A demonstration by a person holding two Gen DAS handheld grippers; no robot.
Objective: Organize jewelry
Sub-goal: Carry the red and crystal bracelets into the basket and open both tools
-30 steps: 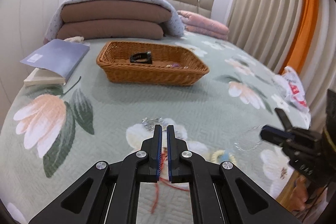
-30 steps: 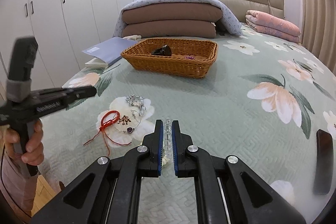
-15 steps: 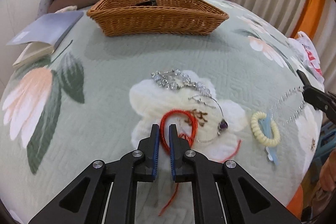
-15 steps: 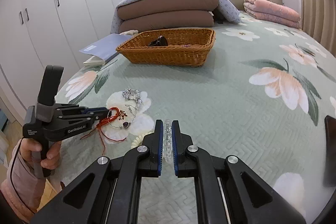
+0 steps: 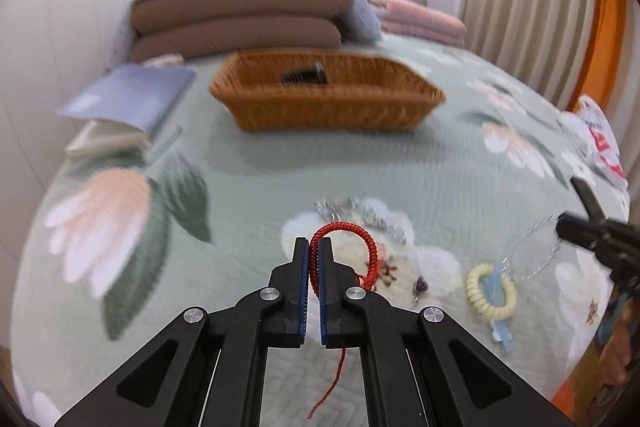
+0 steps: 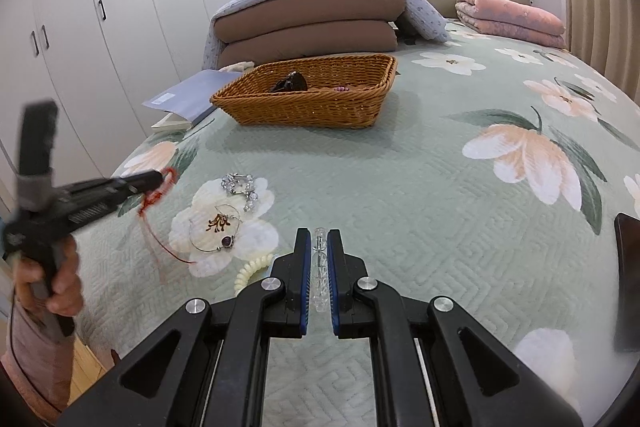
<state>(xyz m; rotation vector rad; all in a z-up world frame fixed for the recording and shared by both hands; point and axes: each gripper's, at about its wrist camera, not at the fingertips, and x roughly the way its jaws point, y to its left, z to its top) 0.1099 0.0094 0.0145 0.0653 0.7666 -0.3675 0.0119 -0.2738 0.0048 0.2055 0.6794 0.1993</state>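
- Red braided cord bracelet [image 5: 362, 239] clamped between the closed pads of the left gripper [image 5: 313, 247]; loop arching up and to the right of the jaws, loose red tail dangling below toward the quilted green floral bedspread [image 5: 280, 179].
- Seen from the right wrist view: same bracelet raised clear of the bed at the tip of the left gripper, blurred.
- Clear beaded crystal strand [image 6: 319, 267] pinched in the closed right gripper [image 6: 319, 239], running lengthwise between the pads.
- Straight ahead of both grippers, well apart, at the far middle of the bed: rectangular woven wicker basket [image 5: 328, 95], long axis across the left view, already holding a dark item and a small pinkish piece.
- Deciding relation, as a judgement: basket dead ahead of the left gripper and up the bed, so a forward carry over the near long rim; right gripper facing the basket's nearer right corner, about equally placed.
- Left on the bed near the grippers: silver crystal chain [image 6: 240, 185], thin silver bangle with a purple stone [image 6: 218, 235], cream coiled hair tie [image 5: 491, 293] over a light blue clip.
- Risk, as a judgement: trailing red tail likely to snag on the wicker rim unless lifted high enough.
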